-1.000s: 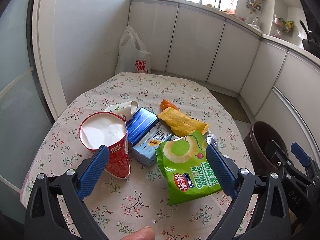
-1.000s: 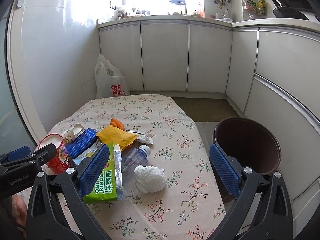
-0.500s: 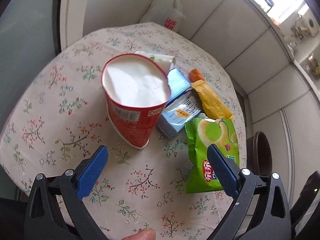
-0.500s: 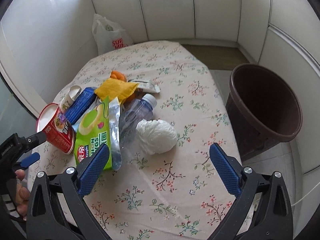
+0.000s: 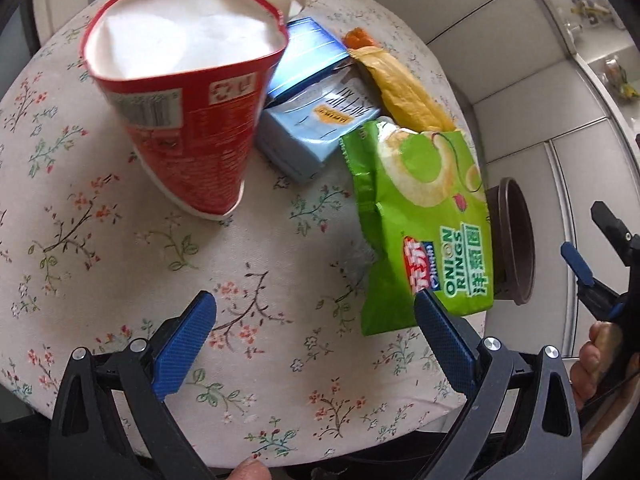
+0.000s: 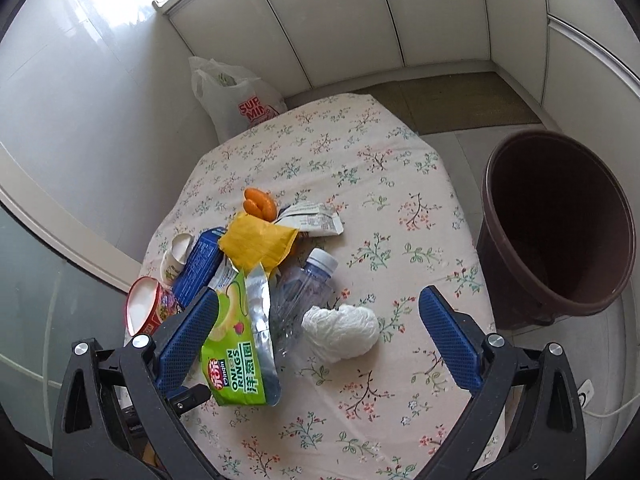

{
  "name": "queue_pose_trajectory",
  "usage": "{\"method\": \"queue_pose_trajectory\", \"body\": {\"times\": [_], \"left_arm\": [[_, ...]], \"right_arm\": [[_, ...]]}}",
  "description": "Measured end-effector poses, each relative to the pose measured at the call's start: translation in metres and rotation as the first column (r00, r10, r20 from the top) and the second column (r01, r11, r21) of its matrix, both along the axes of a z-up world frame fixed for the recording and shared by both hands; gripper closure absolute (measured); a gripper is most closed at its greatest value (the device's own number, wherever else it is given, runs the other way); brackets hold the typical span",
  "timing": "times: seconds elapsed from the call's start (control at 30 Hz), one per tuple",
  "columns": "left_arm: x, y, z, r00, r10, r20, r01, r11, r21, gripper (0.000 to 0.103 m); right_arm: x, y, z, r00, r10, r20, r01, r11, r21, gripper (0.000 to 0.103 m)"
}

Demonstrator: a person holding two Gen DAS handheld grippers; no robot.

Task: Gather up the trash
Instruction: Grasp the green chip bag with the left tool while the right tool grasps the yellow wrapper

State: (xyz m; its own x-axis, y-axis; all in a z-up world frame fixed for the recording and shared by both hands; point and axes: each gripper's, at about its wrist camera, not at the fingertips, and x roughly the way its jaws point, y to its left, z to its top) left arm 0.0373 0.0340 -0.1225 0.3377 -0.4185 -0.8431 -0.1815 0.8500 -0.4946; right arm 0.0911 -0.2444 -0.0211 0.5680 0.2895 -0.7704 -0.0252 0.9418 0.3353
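Left wrist view: your left gripper (image 5: 314,330) has its fingers (image 5: 182,354) spread wide, holding nothing, above the floral table (image 5: 100,272). Ahead, the red paper cup (image 5: 188,92) leans, white-lined inside. Beside it lie a blue carton (image 5: 308,60) and the onion rings bag (image 5: 424,216).

Right wrist view: your right gripper (image 6: 318,340) is wide open too, empty, above the crumpled tissue (image 6: 340,332) and clear plastic bottle (image 6: 304,288). The brown trash bin (image 6: 556,224) stands off the table's edge, nothing visible inside.
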Motion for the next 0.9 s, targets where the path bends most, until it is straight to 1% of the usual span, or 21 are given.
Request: {"method": "queue_pose_trajectory", "body": {"times": [0.03,0.07,0.13,0.17,0.2,0.27,0.33,0.4,0.47,0.5,0.53,0.57,0.6,0.63,0.67,0.73,0.8,0.9], "left_arm": [[0.004,-0.003,0.000,1.000,-0.007,0.009,0.007,1.000,-0.020,0.007],[0.009,-0.004,0.001,1.000,-0.006,0.001,0.006,1.000,-0.030,0.007],[0.017,-0.006,-0.001,1.000,0.007,-0.015,-0.008,0.998,-0.054,0.007],[0.022,-0.002,-0.002,0.999,0.025,-0.025,-0.027,0.997,-0.074,0.007],[0.024,0.000,-0.007,0.998,0.047,-0.040,-0.051,0.993,-0.106,0.007],[0.028,0.004,-0.015,0.995,0.080,-0.067,-0.090,0.982,-0.168,0.007],[0.029,0.006,-0.021,0.991,0.104,-0.082,-0.120,0.967,-0.227,0.007],[0.029,0.005,-0.019,0.991,0.120,-0.063,-0.132,0.957,-0.258,0.007],[0.033,0.000,-0.016,0.992,0.116,-0.050,-0.126,0.951,-0.281,0.008],[0.033,-0.002,-0.013,0.993,0.113,-0.042,-0.121,0.951,-0.285,0.012],[0.034,-0.004,-0.012,0.994,0.105,-0.036,-0.111,0.952,-0.284,0.019],[0.034,-0.006,-0.012,0.995,0.094,-0.032,-0.099,0.953,-0.285,0.022],[0.034,-0.008,-0.013,0.996,0.083,-0.032,-0.089,0.953,-0.288,0.028],[0.033,-0.009,-0.014,0.996,0.076,-0.036,-0.083,0.953,-0.292,0.037],[0.033,-0.008,-0.015,0.997,0.073,-0.040,-0.081,0.952,-0.295,0.042],[0.031,-0.007,-0.012,0.997,0.071,-0.040,-0.079,0.951,-0.298,0.056],[0.029,-0.007,-0.013,0.997,0.070,-0.034,-0.077,0.951,-0.301,0.065],[0.027,-0.006,-0.009,0.997,0.071,-0.021,-0.074,0.948,-0.309,0.070]], "right_arm": [[-0.002,-0.004,-0.003,1.000,0.002,0.015,-0.003,1.000,0.006,0.007],[-0.003,-0.009,-0.007,1.000,-0.002,0.019,0.002,1.000,0.009,0.007],[-0.002,-0.017,-0.014,1.000,-0.029,-0.009,0.029,1.000,0.011,0.007],[-0.002,-0.019,-0.014,1.000,-0.026,-0.009,0.026,0.999,0.031,0.007],[-0.002,-0.022,-0.011,1.000,-0.023,0.008,0.022,0.999,0.049,0.007],[-0.004,-0.025,-0.006,0.998,-0.034,0.044,0.032,0.998,0.045,0.007],[-0.004,-0.027,-0.005,0.998,-0.037,0.052,0.035,0.998,0.046,0.007],[0.000,-0.027,-0.010,0.999,-0.038,0.033,0.036,0.998,0.055,0.007],[0.002,-0.026,-0.016,0.999,-0.040,0.013,0.039,0.998,0.053,0.007],[0.004,-0.024,-0.020,0.999,-0.039,0.003,0.039,0.998,0.048,0.007],[0.005,-0.022,-0.022,0.999,-0.038,-0.003,0.038,0.998,0.044,0.007],[0.007,-0.019,-0.024,0.999,-0.034,-0.010,0.035,0.999,0.039,0.007],[0.008,-0.017,-0.026,0.999,-0.030,-0.014,0.031,0.999,0.034,0.007],[0.008,-0.015,-0.027,1.000,-0.027,-0.017,0.027,0.999,0.028,0.007],[0.009,-0.012,-0.028,1.000,-0.022,-0.019,0.023,1.000,0.020,0.007],[0.009,-0.007,-0.030,1.000,-0.013,-0.018,0.013,1.000,-0.001,0.007],[0.009,-0.002,-0.031,1.000,-0.002,-0.017,0.001,1.000,-0.021,0.007],[0.011,0.002,-0.033,1.000,0.012,-0.021,-0.012,0.999,-0.038,0.007]]}}
